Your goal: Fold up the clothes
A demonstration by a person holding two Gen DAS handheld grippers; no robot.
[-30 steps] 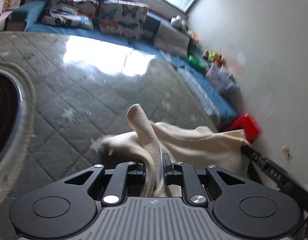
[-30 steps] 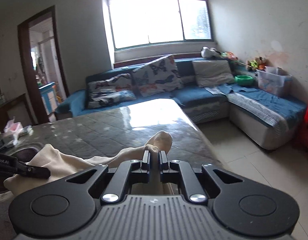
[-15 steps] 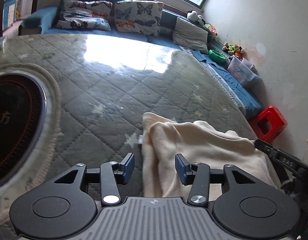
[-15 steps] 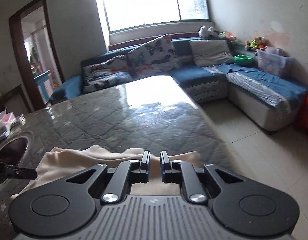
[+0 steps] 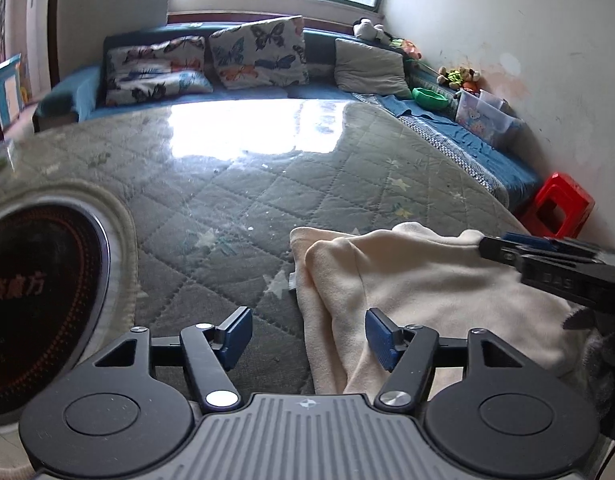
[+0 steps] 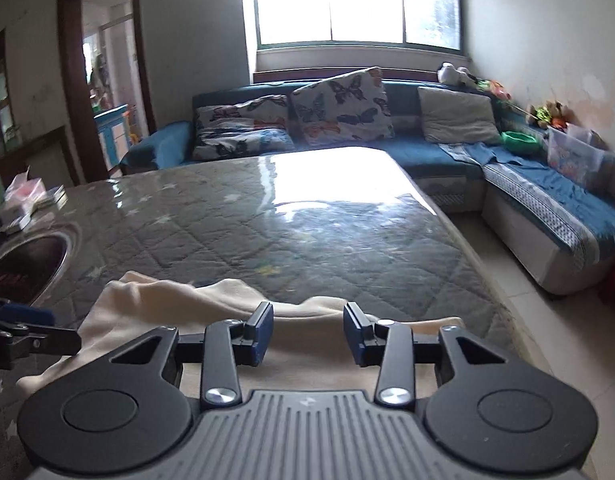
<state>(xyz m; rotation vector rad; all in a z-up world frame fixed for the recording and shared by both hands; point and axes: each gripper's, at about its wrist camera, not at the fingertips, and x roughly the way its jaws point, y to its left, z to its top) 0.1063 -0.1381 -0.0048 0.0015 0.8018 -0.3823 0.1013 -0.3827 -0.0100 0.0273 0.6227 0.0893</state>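
Note:
A cream garment (image 5: pixel 427 284) lies folded over on the near part of a grey-green quilted table cover (image 5: pixel 267 184). My left gripper (image 5: pixel 308 336) hovers over the garment's left edge, its jaws opening, the cloth lying loose between the blue pads (image 5: pixel 381 338). My right gripper (image 6: pixel 308 334) is over the garment's (image 6: pixel 195 304) right part, jaws also opening, with no pad pressing the cloth. The right gripper's fingers (image 5: pixel 547 256) enter the left wrist view from the right, above the cloth. The left gripper's tip (image 6: pixel 15 328) shows at the left edge of the right wrist view.
A round dark cooktop (image 5: pixel 35 280) is set into the table at the left. A blue corner sofa (image 6: pixel 447 152) with butterfly cushions runs behind and to the right. A red stool (image 5: pixel 559 208) stands by the wall. Small boxes (image 6: pixel 23 200) sit at the table's far left.
Both grippers have let go of the cream garment, which dropped from raised folds to lie flat on the table. The left jaws widened first, then the right.

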